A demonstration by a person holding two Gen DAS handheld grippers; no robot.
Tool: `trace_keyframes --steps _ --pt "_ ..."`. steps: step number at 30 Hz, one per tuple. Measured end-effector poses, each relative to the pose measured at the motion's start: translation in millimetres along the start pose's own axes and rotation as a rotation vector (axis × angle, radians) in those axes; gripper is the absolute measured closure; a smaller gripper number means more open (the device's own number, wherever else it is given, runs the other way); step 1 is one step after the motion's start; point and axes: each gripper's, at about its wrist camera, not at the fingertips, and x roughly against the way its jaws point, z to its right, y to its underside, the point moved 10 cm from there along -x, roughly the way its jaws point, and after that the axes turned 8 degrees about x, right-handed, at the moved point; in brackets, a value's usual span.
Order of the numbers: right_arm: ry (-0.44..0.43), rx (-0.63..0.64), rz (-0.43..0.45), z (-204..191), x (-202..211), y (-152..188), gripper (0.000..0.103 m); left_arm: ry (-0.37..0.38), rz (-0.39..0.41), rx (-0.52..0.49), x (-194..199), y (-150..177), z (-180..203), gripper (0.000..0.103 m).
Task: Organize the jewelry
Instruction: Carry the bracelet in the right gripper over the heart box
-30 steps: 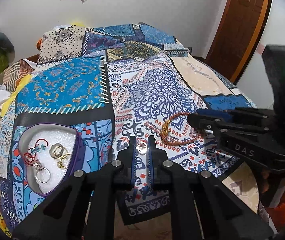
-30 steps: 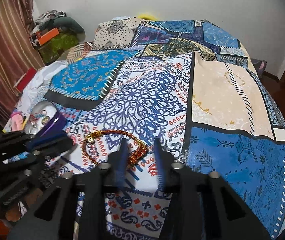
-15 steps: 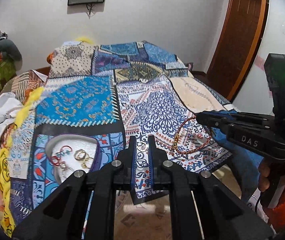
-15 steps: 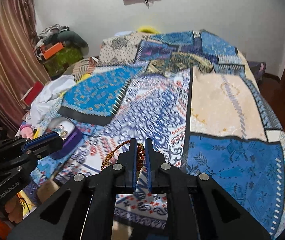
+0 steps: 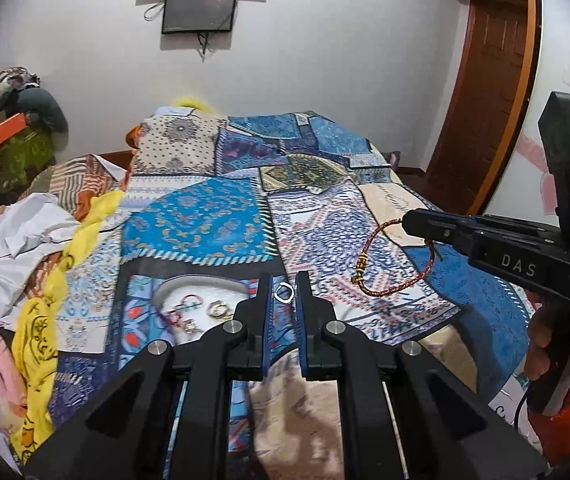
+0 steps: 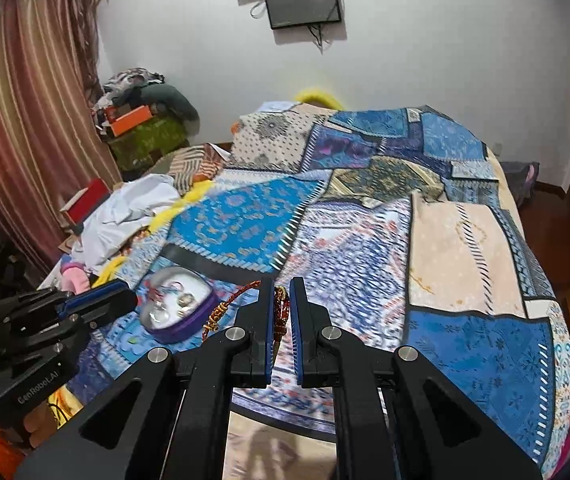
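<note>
left wrist view: a small silver ring [image 5: 284,293] is pinched between the blue pads of the left gripper [image 5: 283,286], held up clear of the bedspread. to its right a red and gold braided bracelet [image 5: 389,264] hangs in a loop from the tip of the right gripper [image 5: 413,222], whose narrow jaws are pressed together on the cord; the knotted gold end dangles at the loop's lower left. in the right wrist view the same bracelet [image 6: 245,304] runs between the right gripper [image 6: 281,300] pads and trails out to the left. below and left of the ring sits a purple-walled jewelry tray [image 5: 201,280] with a white lining, resting on the patchwork bedspread [image 5: 213,224]; inside it lie a few rings and red loops, too small to tell apart. the right wrist view shows this tray [image 6: 189,320] between the two grippers, with the left gripper [image 6: 125,300] just beside its left edge. a hand [image 5: 545,344] in an orange sleeve grips the right tool's handle. white and yellow cloths [image 5: 45,240] are heaped along the bed's left side, and a dark screen [image 5: 201,8] hangs on the white wall.
</note>
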Motion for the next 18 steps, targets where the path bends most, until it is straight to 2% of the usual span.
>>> trace_keyframes --steps 9,18 --pt "-0.064 0.027 -0.005 -38 -27 -6 0.096 -0.051 -0.010 0.056 4 5 -46 0.094" --pt "-0.089 0.035 -0.038 -48 -58 -7 0.096 -0.041 -0.080 0.097 -38 15 -70 0.094"
